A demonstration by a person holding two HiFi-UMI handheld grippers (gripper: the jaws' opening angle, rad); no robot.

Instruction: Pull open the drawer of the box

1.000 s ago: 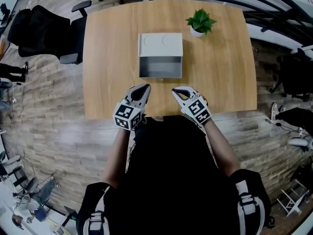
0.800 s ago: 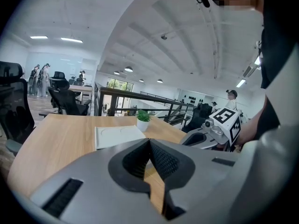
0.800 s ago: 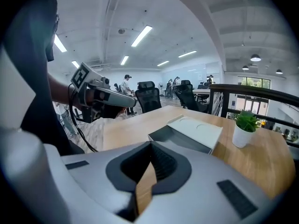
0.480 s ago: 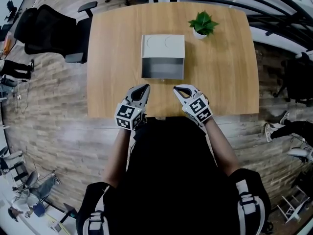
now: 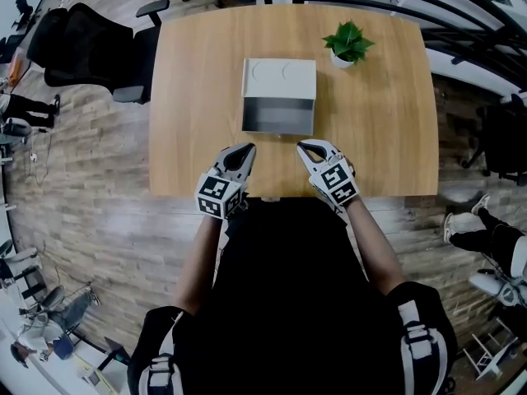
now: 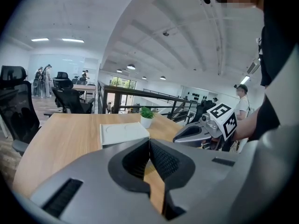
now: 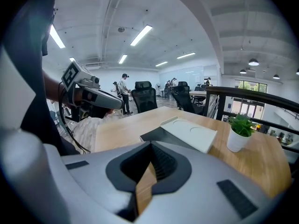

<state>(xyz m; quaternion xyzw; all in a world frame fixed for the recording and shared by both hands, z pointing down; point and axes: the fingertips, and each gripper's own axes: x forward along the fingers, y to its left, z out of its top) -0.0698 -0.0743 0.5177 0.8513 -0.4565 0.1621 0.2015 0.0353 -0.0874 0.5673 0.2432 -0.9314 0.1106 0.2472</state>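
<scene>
At the near edge of the surface [image 5: 189, 97], the left claw [image 5: 245, 148] is held with its jaws together and nothing between them. The box [image 5: 280, 77] is seen ahead of it and slightly to its right, at mid-surface, with its long axis running across. The grey drawer [image 5: 278, 118] is turned toward the person and is judged to be drawn out already. The right claw [image 5: 303, 146], likewise closed and empty, is pointed toward the drawer's right corner. Both claws are placed about equally near the drawer, and neither touches it.
</scene>
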